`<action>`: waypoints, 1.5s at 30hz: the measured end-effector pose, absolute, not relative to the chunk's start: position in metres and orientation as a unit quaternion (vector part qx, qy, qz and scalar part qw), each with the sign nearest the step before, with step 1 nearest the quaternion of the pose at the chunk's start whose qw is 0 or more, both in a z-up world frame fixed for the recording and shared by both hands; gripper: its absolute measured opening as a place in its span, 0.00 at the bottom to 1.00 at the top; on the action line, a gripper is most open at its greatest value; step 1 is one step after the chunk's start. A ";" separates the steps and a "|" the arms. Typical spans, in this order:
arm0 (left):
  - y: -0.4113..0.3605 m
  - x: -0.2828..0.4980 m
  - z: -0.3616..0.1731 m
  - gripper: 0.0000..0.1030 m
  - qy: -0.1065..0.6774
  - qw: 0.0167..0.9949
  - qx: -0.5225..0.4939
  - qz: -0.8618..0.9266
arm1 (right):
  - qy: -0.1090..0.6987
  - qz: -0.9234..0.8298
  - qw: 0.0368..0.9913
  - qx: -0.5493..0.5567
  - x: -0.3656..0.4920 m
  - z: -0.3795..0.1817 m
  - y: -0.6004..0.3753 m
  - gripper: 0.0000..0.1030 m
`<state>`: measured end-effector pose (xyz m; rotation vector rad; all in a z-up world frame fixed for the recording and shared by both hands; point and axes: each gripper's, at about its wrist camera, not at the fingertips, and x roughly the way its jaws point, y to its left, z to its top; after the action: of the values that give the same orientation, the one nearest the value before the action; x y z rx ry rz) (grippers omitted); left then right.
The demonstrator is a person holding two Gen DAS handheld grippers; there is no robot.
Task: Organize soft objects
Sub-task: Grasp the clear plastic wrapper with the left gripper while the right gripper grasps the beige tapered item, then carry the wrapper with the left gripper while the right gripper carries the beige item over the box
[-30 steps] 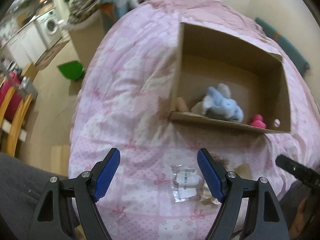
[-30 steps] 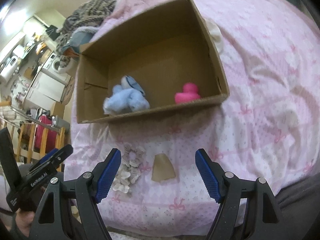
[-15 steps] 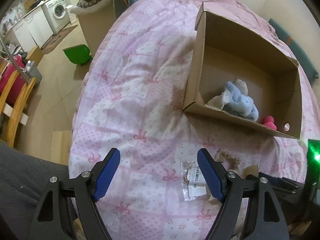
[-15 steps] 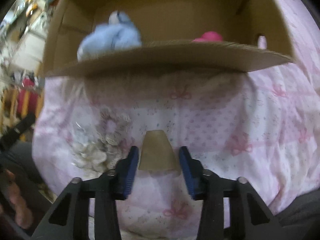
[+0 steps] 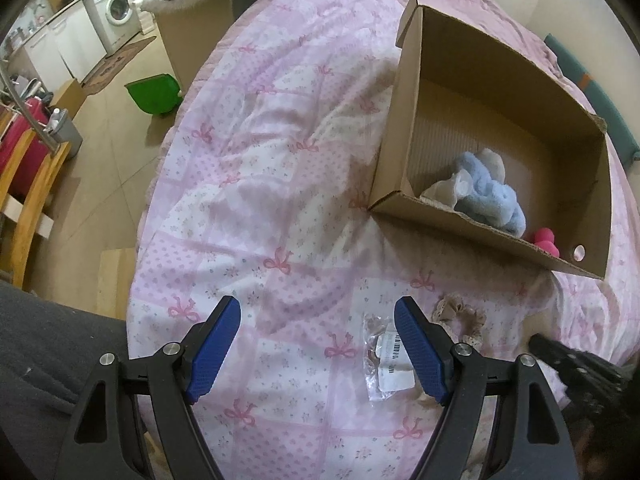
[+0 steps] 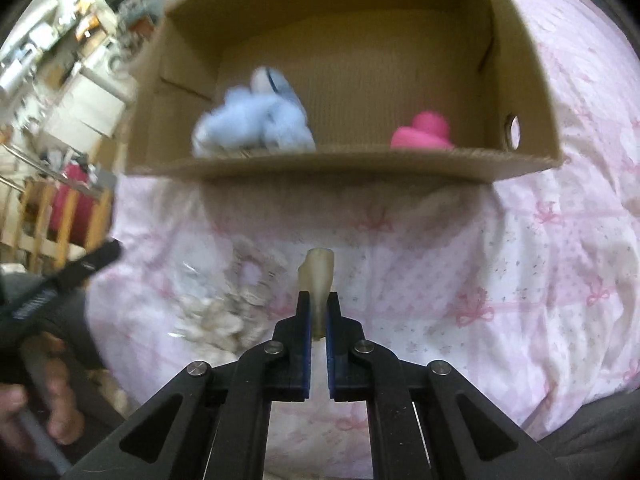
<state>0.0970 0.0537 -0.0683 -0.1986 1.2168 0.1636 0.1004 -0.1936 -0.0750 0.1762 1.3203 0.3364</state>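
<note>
A cardboard box (image 5: 472, 228) lies on the pink bedspread; it also shows in the right wrist view (image 6: 344, 166). Inside are a light blue plush toy (image 5: 490, 192) (image 6: 256, 124) and a pink soft toy (image 5: 544, 238) (image 6: 424, 130). My right gripper (image 6: 318, 298) is shut on a small beige soft piece (image 6: 318, 276) and holds it above the bed, in front of the box. My left gripper (image 5: 318, 316) is open and empty over the bedspread. A beige lace scrunchie (image 5: 460, 314) and a clear plastic packet (image 5: 386, 354) lie by its right finger.
Pale scrunchies (image 6: 216, 312) lie on the bed left of my right gripper. The bed's left edge drops to a floor with a green bin (image 5: 154, 94), wooden chairs (image 5: 24, 184) and a washing machine (image 5: 116, 14). A teal cushion (image 5: 592, 92) lies behind the box.
My right gripper closed on the beige piece and lifted it off the bed. My left gripper drew back a little and stayed open.
</note>
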 end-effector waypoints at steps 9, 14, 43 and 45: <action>0.043 0.105 -0.105 0.74 0.628 0.765 -0.131 0.045 | 0.588 0.175 0.784 0.098 0.091 -0.055 -0.200 0.07; 0.028 0.110 -0.119 0.65 0.651 0.748 -0.127 0.022 | 0.584 0.176 0.785 0.109 0.092 -0.056 -0.203 0.07; 0.028 0.111 -0.113 0.12 0.639 0.765 -0.080 0.013 | 0.590 0.165 0.785 0.092 0.095 -0.064 -0.197 0.07; 0.023 0.108 -0.111 0.12 0.637 0.767 -0.075 0.011 | 0.592 0.162 0.785 0.090 0.095 -0.065 -0.196 0.07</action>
<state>0.1079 0.0225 -0.1113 -0.1622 1.3826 0.0231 0.0953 -0.1963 -0.0649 0.1933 1.2762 0.3497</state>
